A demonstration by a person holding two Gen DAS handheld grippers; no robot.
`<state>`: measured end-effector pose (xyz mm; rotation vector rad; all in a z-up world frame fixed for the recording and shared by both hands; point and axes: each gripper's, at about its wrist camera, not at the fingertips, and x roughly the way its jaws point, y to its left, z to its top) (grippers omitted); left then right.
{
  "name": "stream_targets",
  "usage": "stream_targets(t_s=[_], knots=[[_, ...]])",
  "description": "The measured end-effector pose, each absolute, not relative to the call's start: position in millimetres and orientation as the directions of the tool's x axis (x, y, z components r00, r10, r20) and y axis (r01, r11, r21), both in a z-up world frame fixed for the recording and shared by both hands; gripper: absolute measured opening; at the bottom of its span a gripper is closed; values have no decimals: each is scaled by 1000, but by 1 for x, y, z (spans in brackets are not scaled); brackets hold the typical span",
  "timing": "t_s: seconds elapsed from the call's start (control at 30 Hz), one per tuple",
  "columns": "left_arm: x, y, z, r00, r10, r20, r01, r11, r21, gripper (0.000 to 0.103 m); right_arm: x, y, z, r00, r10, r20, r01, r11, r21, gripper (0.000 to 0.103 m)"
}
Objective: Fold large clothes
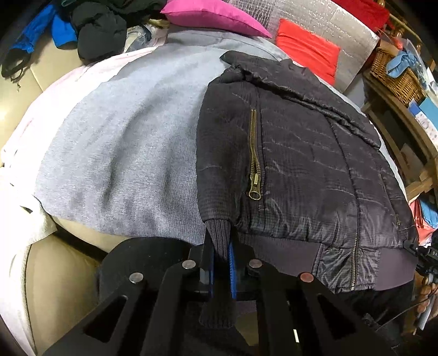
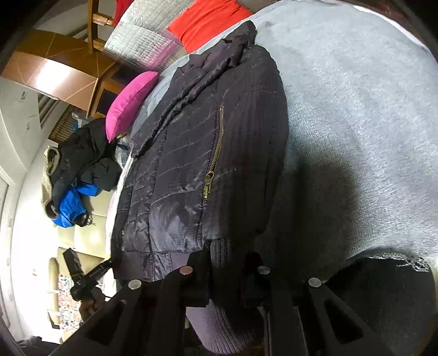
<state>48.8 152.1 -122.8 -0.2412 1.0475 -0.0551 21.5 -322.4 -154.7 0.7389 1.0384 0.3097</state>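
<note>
My left tongs [image 1: 220, 271] are clenched on the jacket's ribbed cuff [image 1: 217, 238], the knit pinched between the blue-lined fingers [image 1: 232, 269]. The dark quilted jacket [image 1: 301, 164] lies flat on a grey blanket [image 1: 123, 142] spread over the sofa [image 1: 54, 273], its hem along the near edge and its collar toward the far cushions. A brass pocket zip [image 1: 254, 158] runs down the front.

My right tongs [image 2: 227, 269] also grip knit cloth, at the hem where cuff and waistband [image 2: 219, 323] bunch together; the ribbed cloth hangs down between the fingers.

The left view alone shows a wicker basket [image 1: 397, 76] on a wooden shelf at the far right, and the jacket's centre zip [image 1: 354, 260] reaching the waistband. In its right edge I glimpse the other handle and a hand [image 1: 427, 295].

The right view alone shows a wide bare stretch of blanket beside the jacket, and the left handle at its lower left [image 2: 87, 276].

Both views catch the pink cushion [image 1: 210, 16], the red cushion [image 1: 306, 49], and a heap of black and blue clothes [image 2: 74, 180] at the sofa's far end.
</note>
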Motion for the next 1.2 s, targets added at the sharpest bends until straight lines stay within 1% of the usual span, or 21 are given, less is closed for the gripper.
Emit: stream_targets(t_s=[0.2, 0.27, 0.4, 0.43, 0.47, 0.5, 0.53, 0.57, 0.7, 0.73, 0.77, 0.8, 0.87, 0.93, 1.07, 1.13, 1.2], knots=[[51, 152, -127, 488, -155, -859, -76, 973, -219, 9, 26, -325, -161, 480, 577, -661, 111, 708, 698, 16], [52, 151, -129, 483, -155, -862, -76, 973, -217, 9, 27, -326, -166, 472, 582, -662, 119, 702, 702, 18], [58, 148, -133, 472, -169, -865, -79, 969, -232, 10, 28, -330, -171, 467, 592, -657, 135, 687, 714, 20], [60, 148, -134, 471, -169, -866, -84, 969, -234, 10, 28, -329, -171, 465, 591, -659, 134, 689, 712, 21], [62, 147, -135, 470, -169, -866, -89, 967, -237, 16, 28, -329, -171, 464, 589, -662, 134, 692, 710, 22], [65, 147, -138, 463, -173, -869, -95, 965, -243, 21, 28, -328, -171, 461, 584, -668, 138, 697, 704, 24], [67, 146, -140, 462, -179, -869, -97, 963, -250, 30, 29, -328, -172, 459, 580, -673, 141, 700, 700, 27], [67, 146, -140, 468, -181, -865, -100, 962, -255, 33, 30, -327, -171, 460, 573, -678, 141, 707, 693, 28], [71, 144, -143, 466, -183, -866, -102, 961, -257, 33, 35, -322, -172, 464, 568, -680, 139, 711, 689, 52], [70, 144, -143, 467, -181, -866, -94, 963, -252, 23, 36, -321, -171, 466, 573, -674, 129, 709, 693, 52], [69, 144, -142, 468, -181, -865, -83, 966, -246, 15, 37, -320, -171, 467, 575, -672, 125, 709, 694, 47], [68, 145, -141, 470, -188, -863, -72, 966, -250, 13, 36, -321, -172, 469, 580, -666, 123, 703, 700, 17], [62, 148, -136, 489, -187, -852, -67, 966, -251, 11, 34, -325, -173, 464, 598, -653, 126, 685, 717, 17], [57, 150, -131, 505, -188, -842, -64, 965, -254, 10, 29, -329, -169, 471, 597, -649, 117, 687, 717, 15], [46, 155, -112, 544, -219, -810, -53, 954, -294, 10, 21, -336, -163, 489, 621, -612, 108, 654, 749, 15], [41, 159, -100, 564, -235, -792, -47, 948, -314, 10, 16, -340, -156, 508, 646, -570, 91, 617, 781, 14], [39, 162, -96, 572, -236, -785, -44, 947, -318, 10, 11, -344, -148, 533, 679, -505, 53, 569, 821, 14]])
